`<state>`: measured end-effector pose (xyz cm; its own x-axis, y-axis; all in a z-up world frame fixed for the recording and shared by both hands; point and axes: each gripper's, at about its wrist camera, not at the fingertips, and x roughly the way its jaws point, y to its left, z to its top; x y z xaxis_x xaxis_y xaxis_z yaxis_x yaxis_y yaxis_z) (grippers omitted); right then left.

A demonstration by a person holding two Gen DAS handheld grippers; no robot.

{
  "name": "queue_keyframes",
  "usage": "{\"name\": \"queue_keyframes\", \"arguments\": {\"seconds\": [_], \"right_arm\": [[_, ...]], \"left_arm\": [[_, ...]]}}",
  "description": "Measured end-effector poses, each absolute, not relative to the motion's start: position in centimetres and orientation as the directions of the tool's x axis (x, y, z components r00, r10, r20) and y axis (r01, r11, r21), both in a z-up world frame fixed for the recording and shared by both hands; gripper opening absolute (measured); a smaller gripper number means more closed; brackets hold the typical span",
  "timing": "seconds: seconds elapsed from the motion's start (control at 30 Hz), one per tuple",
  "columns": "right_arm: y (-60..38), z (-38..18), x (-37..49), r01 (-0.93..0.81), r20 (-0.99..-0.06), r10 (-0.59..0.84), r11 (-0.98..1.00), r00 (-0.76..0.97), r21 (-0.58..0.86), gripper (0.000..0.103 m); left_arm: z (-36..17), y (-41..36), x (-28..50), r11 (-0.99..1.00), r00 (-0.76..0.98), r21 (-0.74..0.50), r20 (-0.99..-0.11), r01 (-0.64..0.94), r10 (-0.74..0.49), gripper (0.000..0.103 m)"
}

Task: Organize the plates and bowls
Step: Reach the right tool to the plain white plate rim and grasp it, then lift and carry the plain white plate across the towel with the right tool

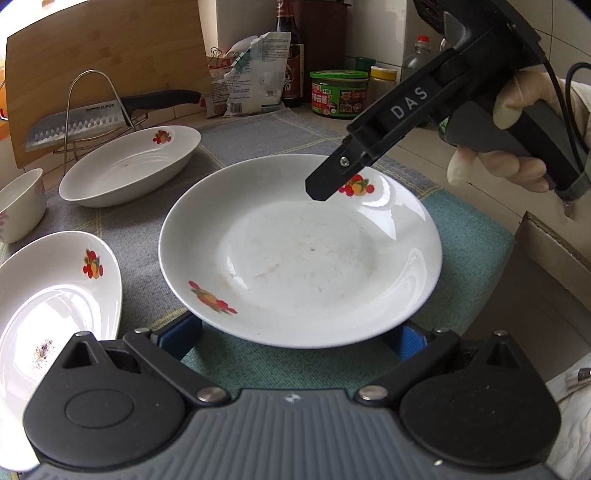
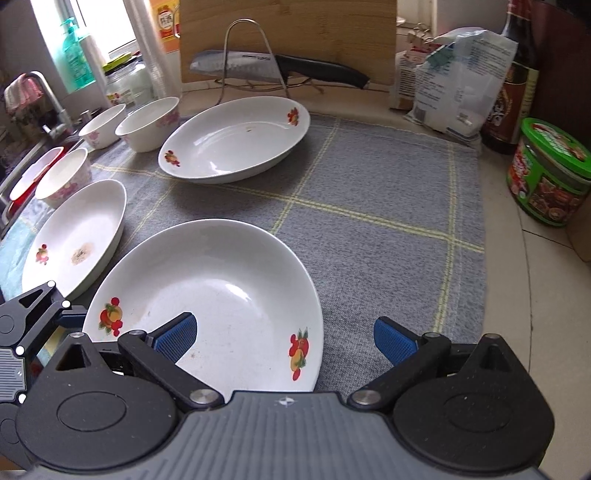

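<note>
While both tools gape, knife (image 1: 74, 123) reads SUPOR, right tool (image 1: 321, 184) DAS.

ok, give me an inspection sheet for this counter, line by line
Surface: grey checked cloth over a pale counter.
Job's things: three fruit-print plates, nearest has dried residue; left plate has a stain; far plate; four small bowls near the sink.
Clutter: knife on a wire stand, cutting board, green tub, bag, dark bottle.
Grippers: left tongs open around the nearest plate's rim; right tongs open over it.
Cables: black cable behind the right gripper.
Surroundings: tap, window.
</note>
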<state>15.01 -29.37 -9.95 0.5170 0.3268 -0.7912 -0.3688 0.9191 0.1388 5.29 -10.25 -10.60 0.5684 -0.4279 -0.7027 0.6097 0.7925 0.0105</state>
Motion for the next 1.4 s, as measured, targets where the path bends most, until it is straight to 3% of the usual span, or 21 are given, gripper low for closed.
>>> {"name": "queue_keyframes", "arguments": {"seconds": [0.33, 0.47, 0.77, 1.4], "right_arm": [[-28.5, -10.0, 16.7, -0.507, -0.782, 0.444, 0.84, 0.437, 0.194, 0.103], [-28.0, -10.4, 17.3, -0.53, -0.797, 0.448, 0.825, 0.406, 0.195, 0.088], [-28.4, -10.7, 17.9, -0.537, -0.798, 0.464, 0.815, 0.384, 0.216, 0.083], [-29.2, -10.8, 18.4, -0.52, -0.777, 0.52, 0.8, 0.354, 0.298, 0.082]], "left_arm": [[-10.8, -10.1, 5.0, 0.789, 0.578, 0.012, -0.688, 0.614, -0.44, 0.103], [-10.8, -10.0, 5.0, 0.783, 0.577, 0.013, -0.683, 0.622, -0.447, 0.103], [-10.5, -10.5, 4.9, 0.765, 0.585, 0.055, -0.68, 0.642, -0.442, 0.103], [-10.7, -10.4, 5.7, 0.748, 0.548, 0.032, -0.702, 0.662, -0.455, 0.102]]}}
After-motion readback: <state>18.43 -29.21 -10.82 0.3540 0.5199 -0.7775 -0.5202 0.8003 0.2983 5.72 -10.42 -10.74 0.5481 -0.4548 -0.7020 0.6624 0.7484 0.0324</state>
